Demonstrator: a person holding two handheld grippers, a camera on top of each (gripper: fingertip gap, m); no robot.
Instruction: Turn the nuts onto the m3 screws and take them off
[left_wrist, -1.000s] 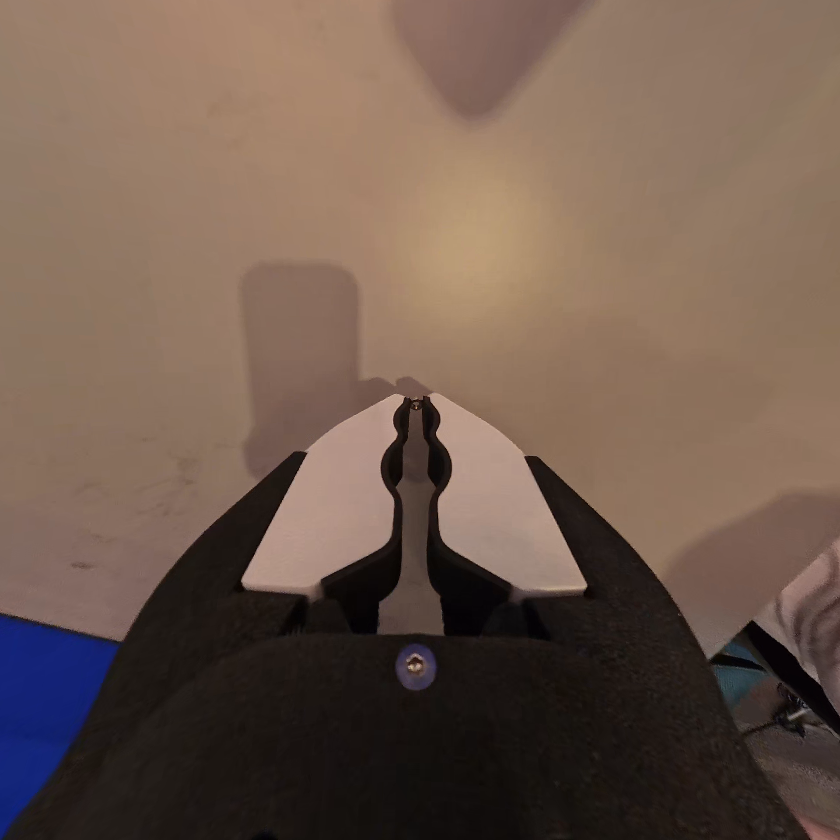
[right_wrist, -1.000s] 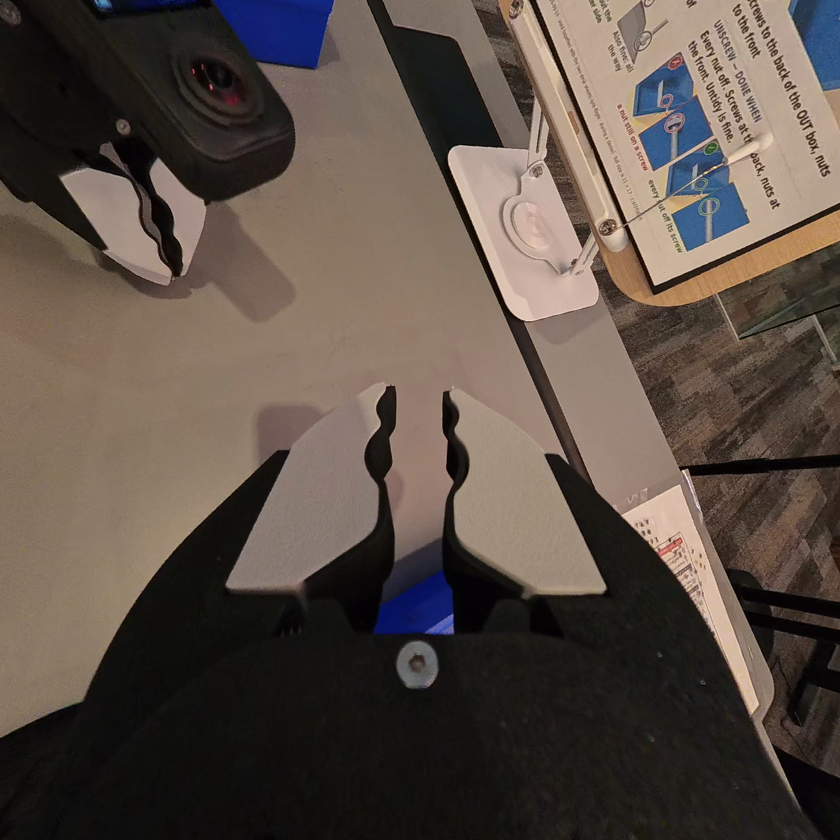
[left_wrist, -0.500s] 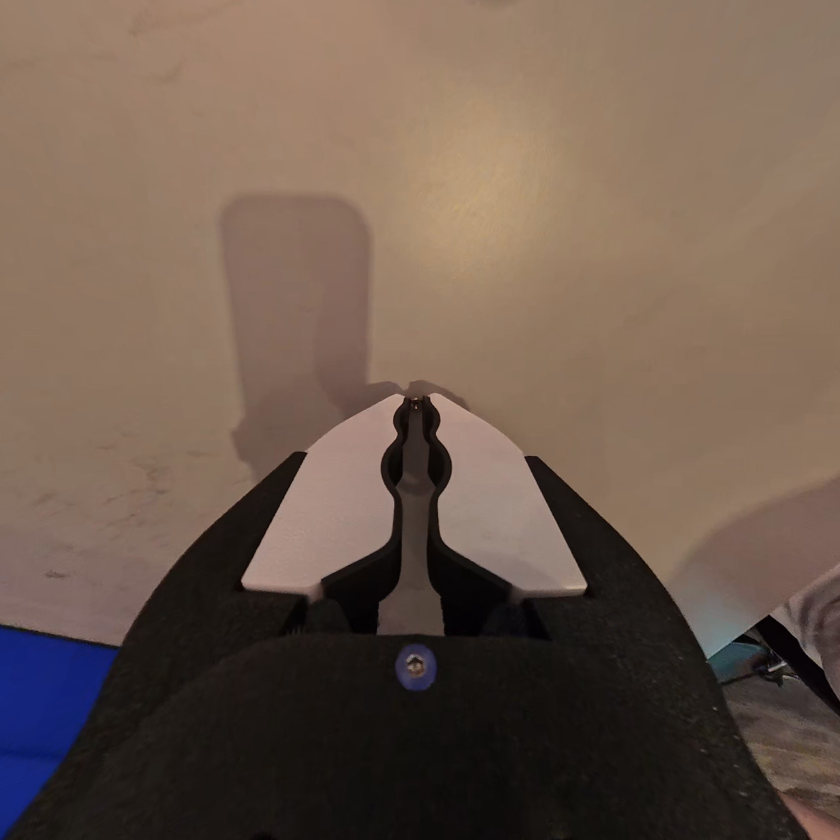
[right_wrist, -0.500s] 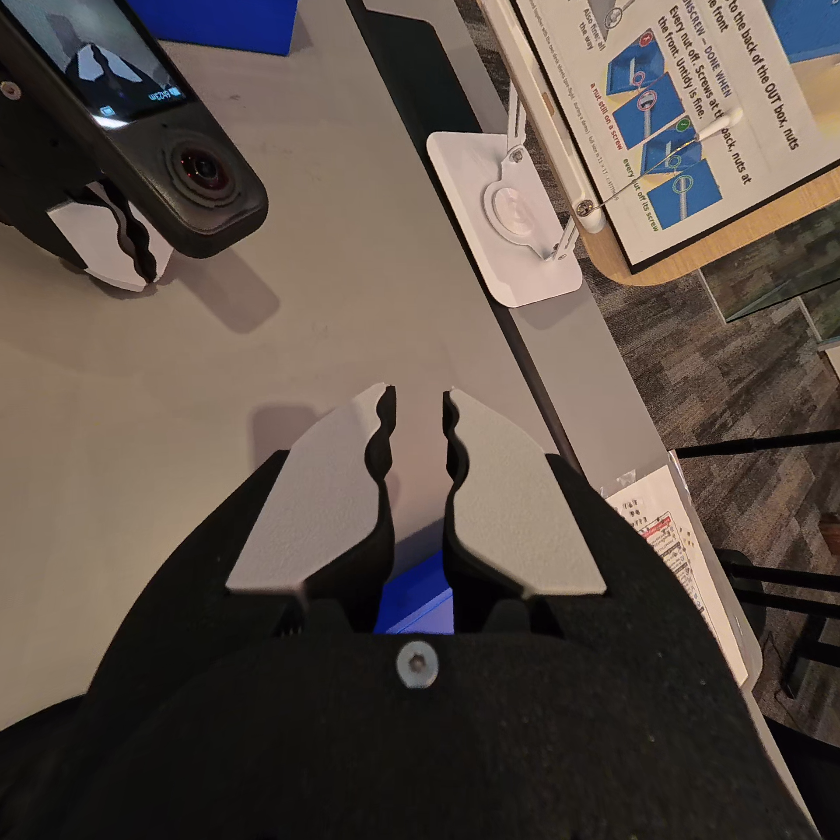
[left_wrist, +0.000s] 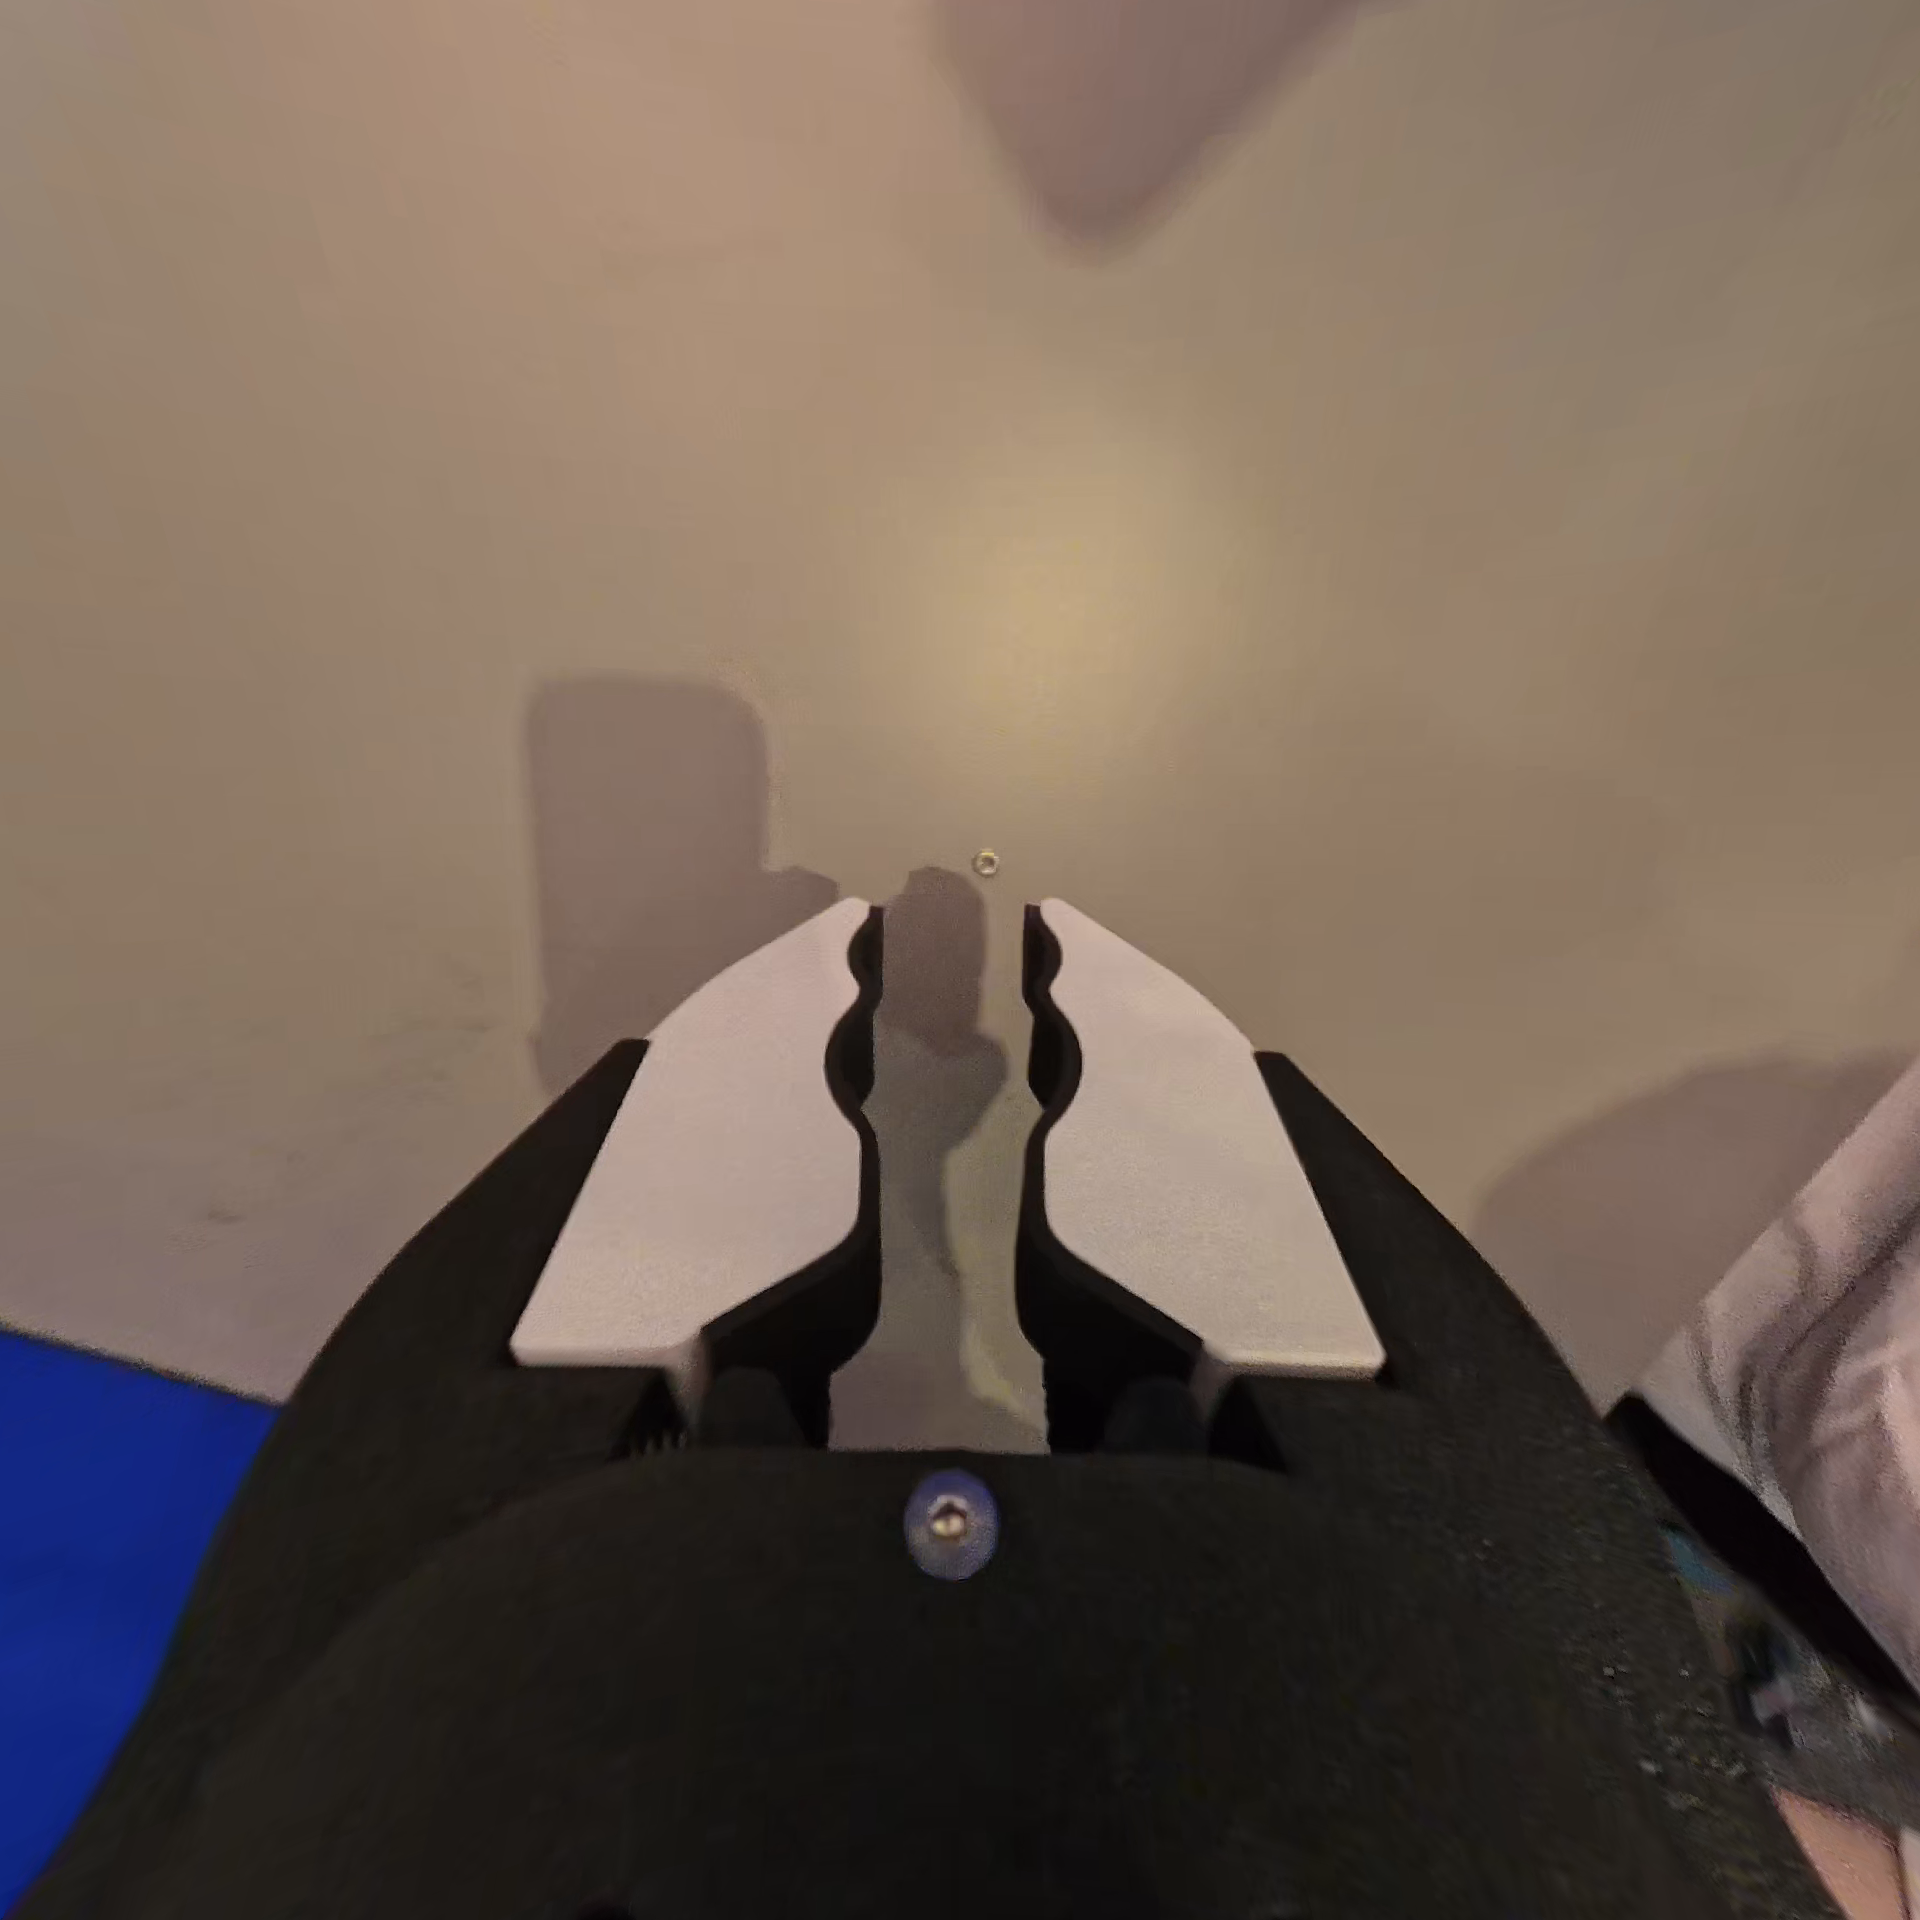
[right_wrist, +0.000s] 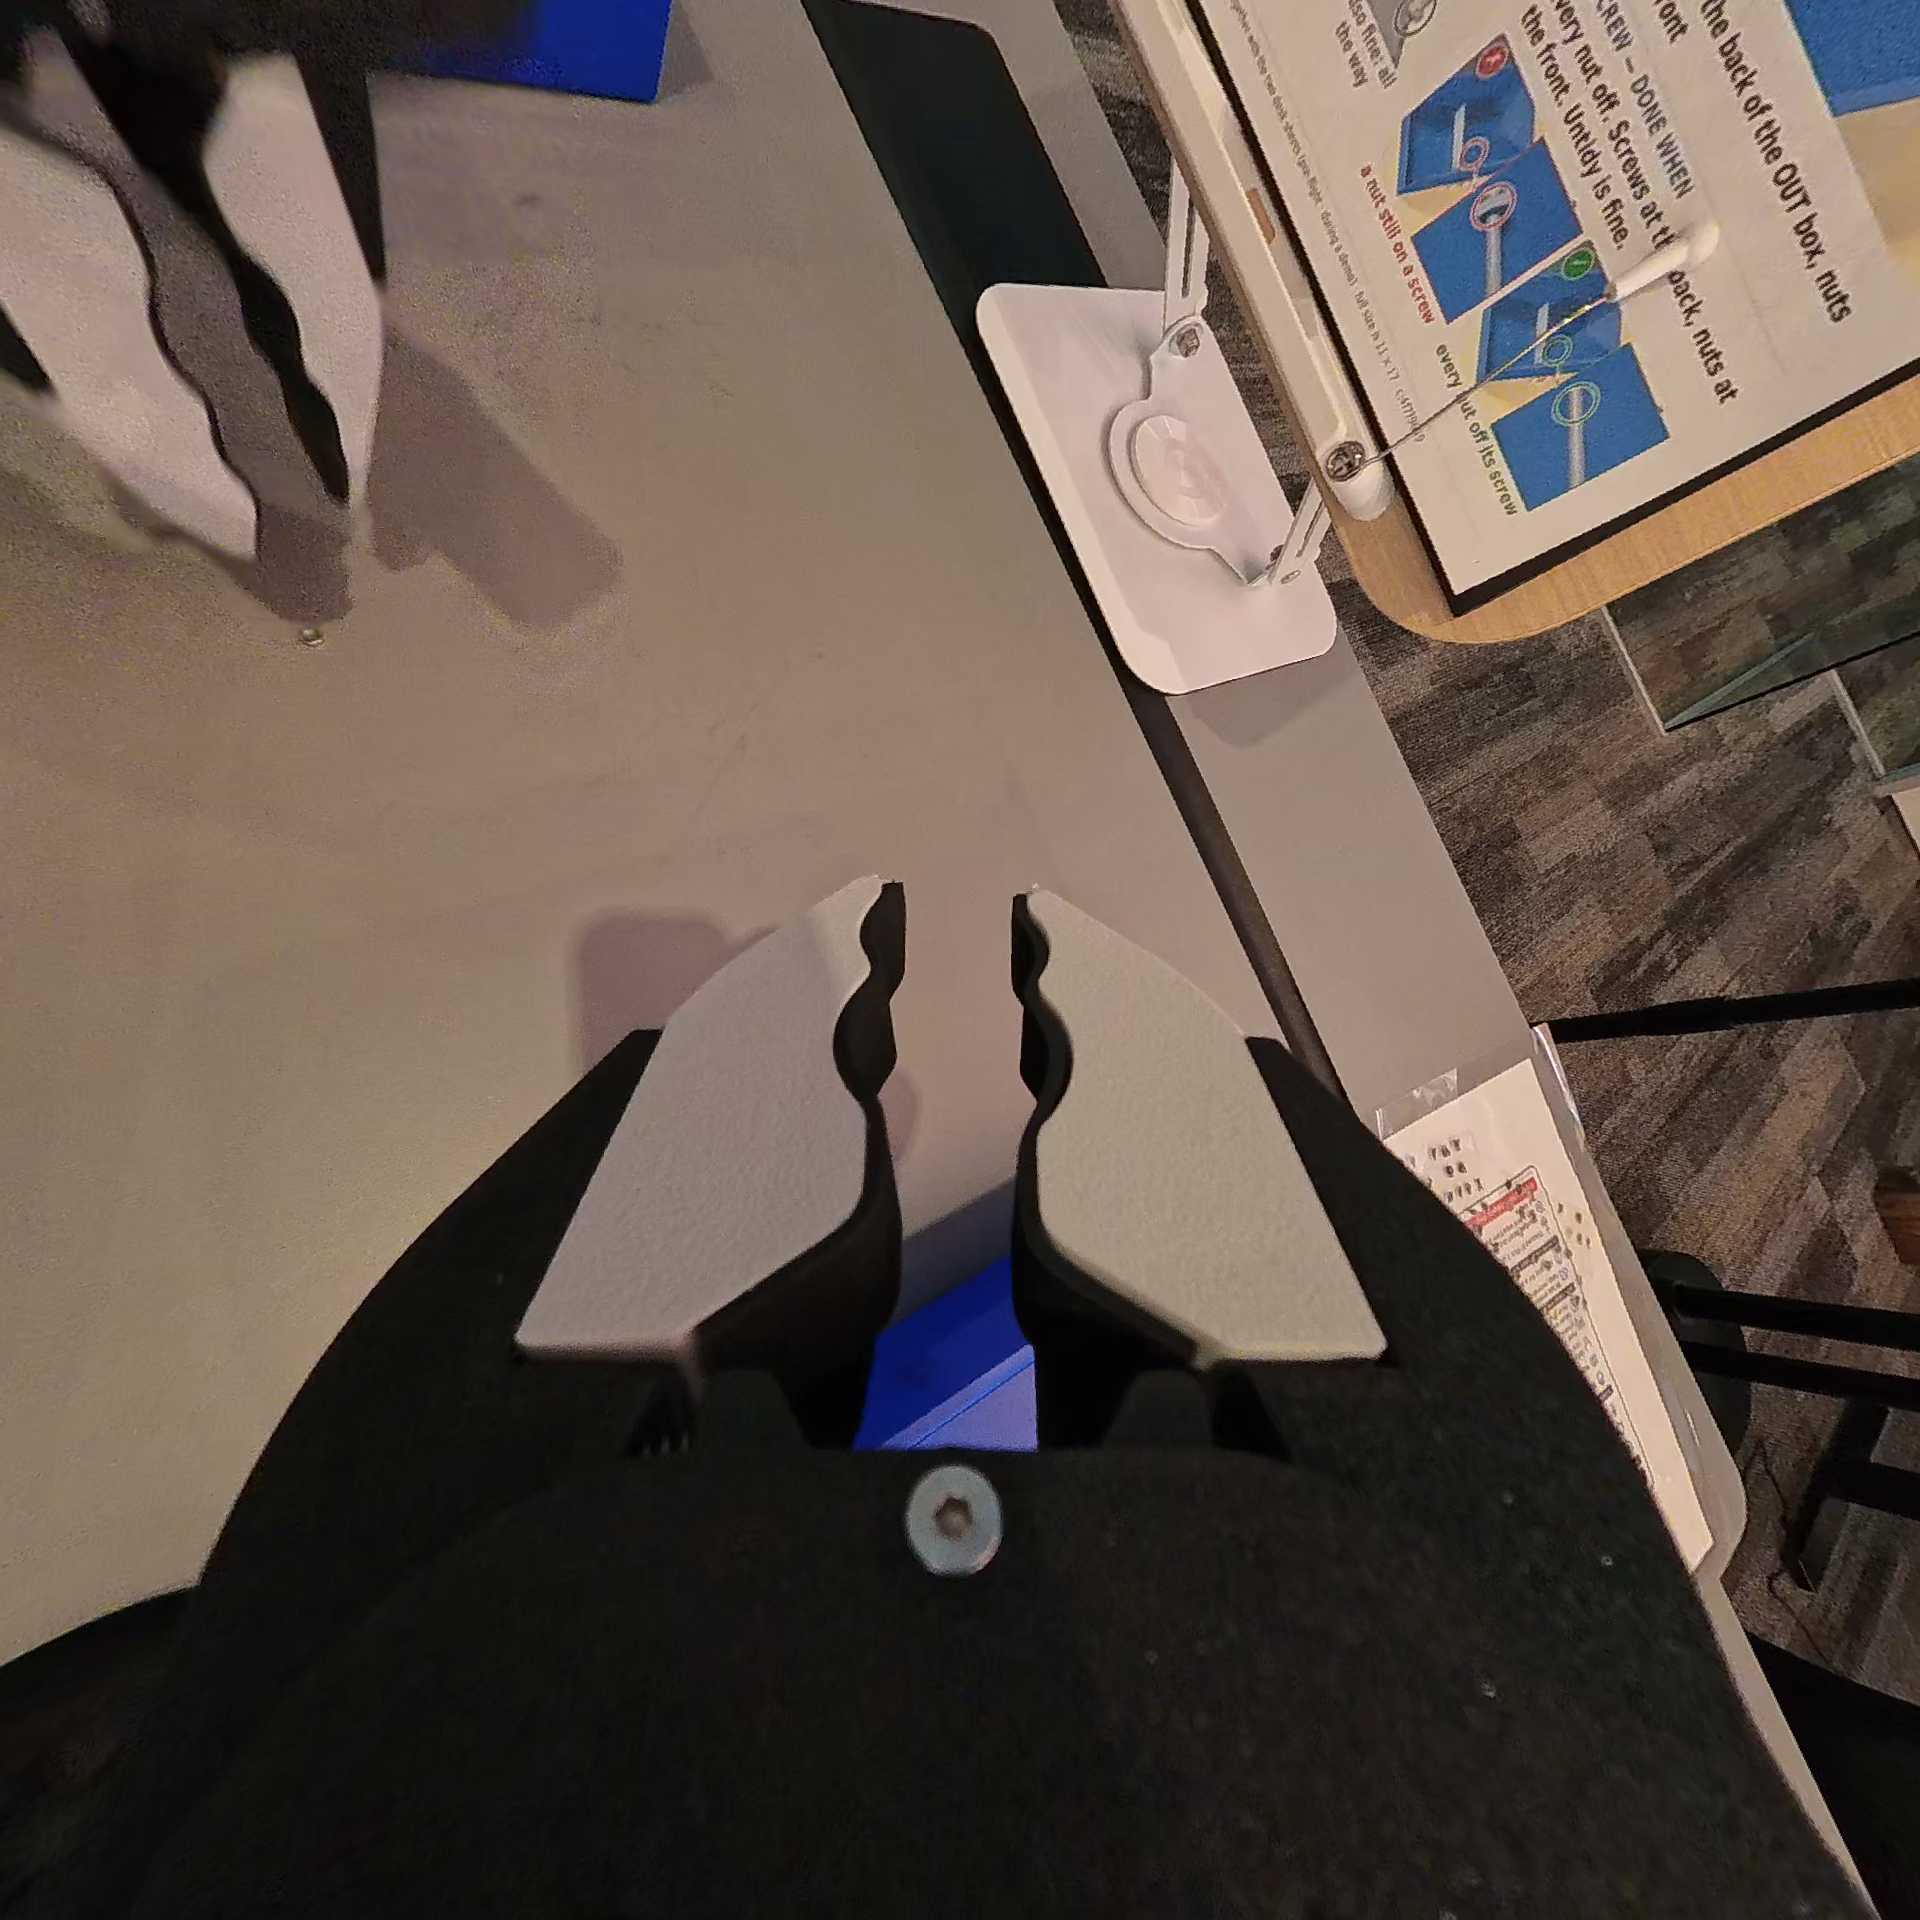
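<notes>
A tiny silver nut (left_wrist: 985, 862) lies on the pale table (left_wrist: 1351, 623) just beyond the tips of my left gripper (left_wrist: 953, 909), which is open and empty right above it. The same nut (right_wrist: 310, 635) shows in the right wrist view, on the table just below the left gripper (right_wrist: 296, 530) at the upper left. My right gripper (right_wrist: 957, 891) is open and empty, held over the table near its right edge. No screw shows in either view.
A blue box (right_wrist: 951, 1371) sits under my right gripper; another blue box (right_wrist: 582, 52) stands at the far edge. A blue surface (left_wrist: 114, 1475) shows at lower left. A white stand (right_wrist: 1164, 488) holds an instruction board (right_wrist: 1621, 239) at the table's right edge. A person's sleeve (left_wrist: 1808, 1340) is at right. The grippers' ends are close to 20 centimetres from one another.
My left gripper was shut on the nut; it has opened and the nut now lies on the table in front of its tips. My right gripper stayed open, shifting slightly.
</notes>
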